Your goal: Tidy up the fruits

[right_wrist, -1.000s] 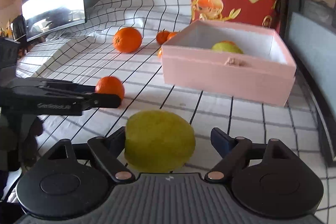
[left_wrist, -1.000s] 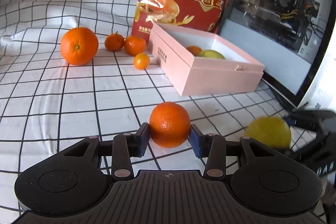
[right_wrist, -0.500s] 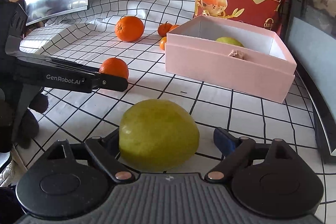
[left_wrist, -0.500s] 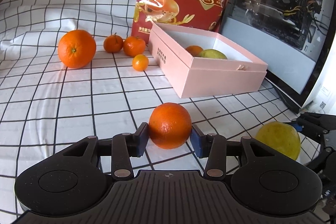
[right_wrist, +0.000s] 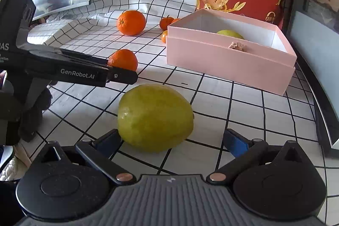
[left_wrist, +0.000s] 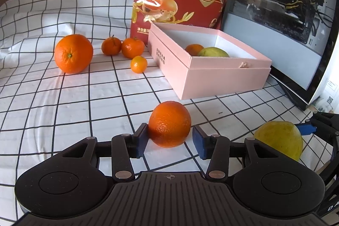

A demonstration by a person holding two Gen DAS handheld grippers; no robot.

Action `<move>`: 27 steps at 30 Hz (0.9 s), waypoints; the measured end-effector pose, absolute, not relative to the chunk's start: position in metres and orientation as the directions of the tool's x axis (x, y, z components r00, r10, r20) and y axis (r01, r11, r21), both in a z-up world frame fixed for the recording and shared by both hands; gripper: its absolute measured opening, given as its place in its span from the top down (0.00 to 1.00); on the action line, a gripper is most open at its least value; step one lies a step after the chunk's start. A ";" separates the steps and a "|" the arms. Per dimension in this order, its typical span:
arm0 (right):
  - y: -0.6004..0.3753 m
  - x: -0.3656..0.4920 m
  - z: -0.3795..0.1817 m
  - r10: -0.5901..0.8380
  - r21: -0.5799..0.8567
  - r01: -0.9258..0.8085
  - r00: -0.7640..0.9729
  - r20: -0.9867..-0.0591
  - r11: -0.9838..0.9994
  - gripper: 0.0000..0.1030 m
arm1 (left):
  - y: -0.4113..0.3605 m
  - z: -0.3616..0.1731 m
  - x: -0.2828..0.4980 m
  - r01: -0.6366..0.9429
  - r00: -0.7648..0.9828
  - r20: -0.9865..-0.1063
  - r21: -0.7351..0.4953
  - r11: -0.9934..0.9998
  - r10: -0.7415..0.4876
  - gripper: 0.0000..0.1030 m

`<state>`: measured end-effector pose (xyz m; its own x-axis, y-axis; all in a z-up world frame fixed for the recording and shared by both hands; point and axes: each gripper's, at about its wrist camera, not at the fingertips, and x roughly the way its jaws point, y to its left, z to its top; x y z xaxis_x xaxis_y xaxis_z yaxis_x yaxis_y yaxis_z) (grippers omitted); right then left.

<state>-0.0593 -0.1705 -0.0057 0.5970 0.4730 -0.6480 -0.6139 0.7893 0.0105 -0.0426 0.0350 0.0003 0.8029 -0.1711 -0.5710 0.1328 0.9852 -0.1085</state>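
Left gripper [left_wrist: 169, 142]: jaws opening, an orange [left_wrist: 169, 124] between them on the cloth; the left pad sits at its skin, the right pad stands clear, so no grip. Right gripper [right_wrist: 171, 140]: jaws opening and very wide, a yellow-green fruit [right_wrist: 155, 117] between them, nearer the left pad, the right pad well apart. Its long axis lies crosswise, roughly along the line between the pads. Each fruit lies directly ahead of its own gripper, inside the fingertips. The pink box [right_wrist: 228, 60] stands beyond both, ahead and rightward of the left gripper, nearly straight ahead of the right. Judgement: right hand has the shorter path.
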 end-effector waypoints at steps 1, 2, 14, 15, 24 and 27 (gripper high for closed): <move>-0.172 -0.060 -0.005 0.473 0.015 -0.611 0.597 -0.648 0.791 0.00 | 0.036 0.000 -0.043 0.132 0.803 -0.570 -0.117 0.984 -0.175 0.53; -0.173 -0.060 -0.005 0.470 0.015 -0.608 0.598 -0.649 0.794 0.01 | 0.038 0.000 -0.043 0.130 0.803 -0.568 -0.125 0.983 -0.179 0.53; -0.223 -0.074 0.000 0.447 0.063 -0.533 0.634 -0.631 0.844 0.07 | 0.033 0.000 -0.043 0.119 0.805 -0.574 -0.093 0.989 -0.151 0.55; -0.224 -0.075 0.001 0.459 0.074 -0.537 0.630 -0.627 0.840 0.07 | 0.033 0.001 -0.043 0.119 0.805 -0.574 -0.089 0.989 -0.149 0.55; -0.183 -0.061 0.001 0.487 0.075 -0.571 0.617 -0.618 0.818 0.16 | 0.030 0.000 -0.043 0.116 0.805 -0.577 -0.067 0.991 -0.133 0.55; -0.172 -0.055 0.000 0.481 0.060 -0.576 0.616 -0.623 0.815 0.19 | 0.028 0.000 -0.042 0.110 0.806 -0.579 -0.053 0.992 -0.121 0.55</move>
